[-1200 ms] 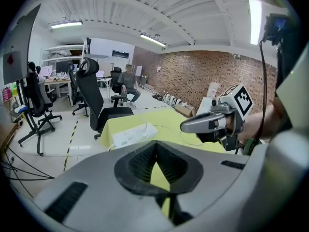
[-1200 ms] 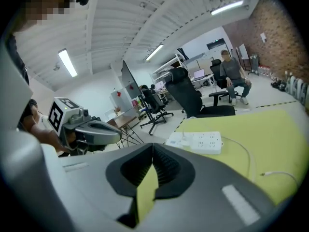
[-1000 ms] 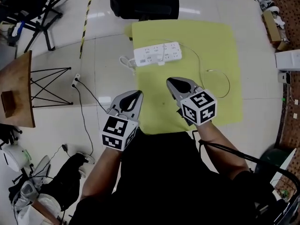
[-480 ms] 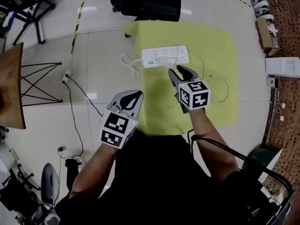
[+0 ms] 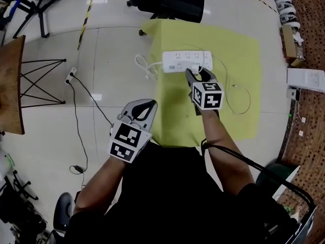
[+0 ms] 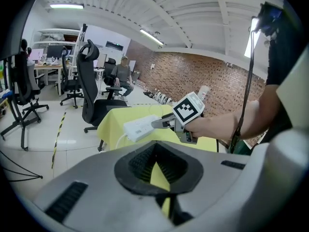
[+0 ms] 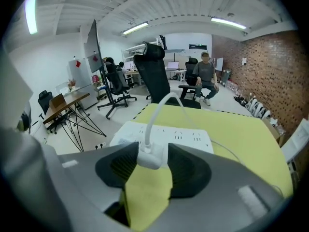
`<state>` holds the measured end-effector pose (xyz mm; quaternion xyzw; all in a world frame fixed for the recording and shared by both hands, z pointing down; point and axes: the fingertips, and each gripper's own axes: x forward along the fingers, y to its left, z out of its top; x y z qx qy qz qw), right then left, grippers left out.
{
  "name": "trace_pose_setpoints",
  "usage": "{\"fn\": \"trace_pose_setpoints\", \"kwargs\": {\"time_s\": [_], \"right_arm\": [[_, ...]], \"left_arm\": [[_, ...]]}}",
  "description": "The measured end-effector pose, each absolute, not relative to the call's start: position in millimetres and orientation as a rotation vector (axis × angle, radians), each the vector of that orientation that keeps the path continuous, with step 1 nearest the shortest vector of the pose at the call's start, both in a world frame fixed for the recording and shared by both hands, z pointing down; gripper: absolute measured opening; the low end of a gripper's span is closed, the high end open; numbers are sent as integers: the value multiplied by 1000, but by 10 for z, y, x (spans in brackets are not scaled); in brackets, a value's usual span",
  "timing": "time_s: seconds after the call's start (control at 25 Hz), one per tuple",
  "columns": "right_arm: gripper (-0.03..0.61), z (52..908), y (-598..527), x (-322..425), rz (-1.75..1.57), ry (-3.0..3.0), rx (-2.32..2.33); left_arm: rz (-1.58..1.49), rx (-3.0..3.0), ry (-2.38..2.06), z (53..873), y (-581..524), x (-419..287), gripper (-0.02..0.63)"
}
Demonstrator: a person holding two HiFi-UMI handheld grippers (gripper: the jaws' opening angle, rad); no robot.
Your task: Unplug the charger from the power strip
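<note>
Head view: right gripper (image 5: 197, 74) at strip (image 5: 187, 61) on cloth (image 5: 238, 44); left gripper (image 5: 150, 103) well apart.
Left gripper view: jaws pressed together, empty.
Right gripper view: jaws opening, flanking charger (image 7: 148, 157), plugged into strip.
Risk: nothing pins the strip, so a pull may drag it along.

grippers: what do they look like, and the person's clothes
Both the left gripper and right gripper have grey pointed jaws, black ribbed pads and a white cube of black square markers. The right one's jaws are opening, the white charger between them. The person wears black short sleeves; a black cable runs by the right arm.
</note>
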<state>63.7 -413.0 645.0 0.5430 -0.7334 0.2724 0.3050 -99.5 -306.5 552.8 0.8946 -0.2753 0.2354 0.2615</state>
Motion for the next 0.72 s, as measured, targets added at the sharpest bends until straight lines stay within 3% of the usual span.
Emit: {"fn": "trace_pose_setpoints", "kwargs": {"time_s": [0.72], "right_arm": [[143, 6414, -4185, 610, 674, -1931, 1431]], "left_arm": [[614, 2415, -812, 5436, -2979, -1170, 6]]}}
